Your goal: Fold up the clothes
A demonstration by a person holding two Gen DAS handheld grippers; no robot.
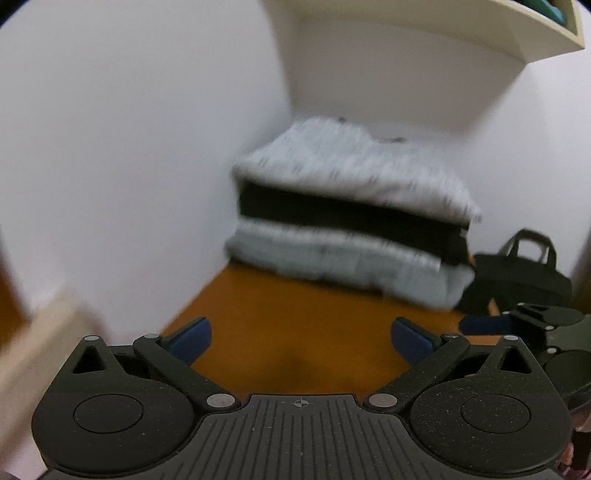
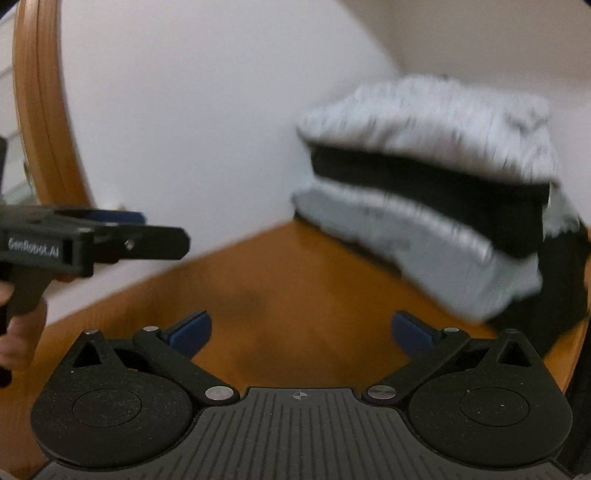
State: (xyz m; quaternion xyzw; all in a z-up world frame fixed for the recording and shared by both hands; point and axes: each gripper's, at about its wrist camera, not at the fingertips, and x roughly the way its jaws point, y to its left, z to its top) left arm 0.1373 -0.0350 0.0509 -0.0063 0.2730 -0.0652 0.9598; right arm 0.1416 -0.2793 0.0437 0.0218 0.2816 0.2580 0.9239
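Observation:
A stack of folded clothes (image 1: 351, 218) rests on the orange-brown table (image 1: 295, 314) against the white wall corner. It has a speckled white garment (image 2: 436, 125) on top, a black one (image 2: 424, 188) in the middle and a light grey one (image 2: 424, 243) at the bottom. My left gripper (image 1: 301, 338) hovers over the bare table short of the stack, its blue pads wide apart with nothing between them. My right gripper (image 2: 301, 330) is likewise open and empty, with the stack ahead to its right. The left gripper (image 2: 147, 229), held by a hand (image 2: 22, 332), shows at the right wrist view's left edge.
A black bag (image 1: 524, 280) with handles stands right of the stack. A cream shelf (image 1: 535, 33) hangs high on the wall. A curved wooden frame (image 2: 40, 110) rises at the far left of the right wrist view. The table edge (image 2: 576, 354) curves close on the right.

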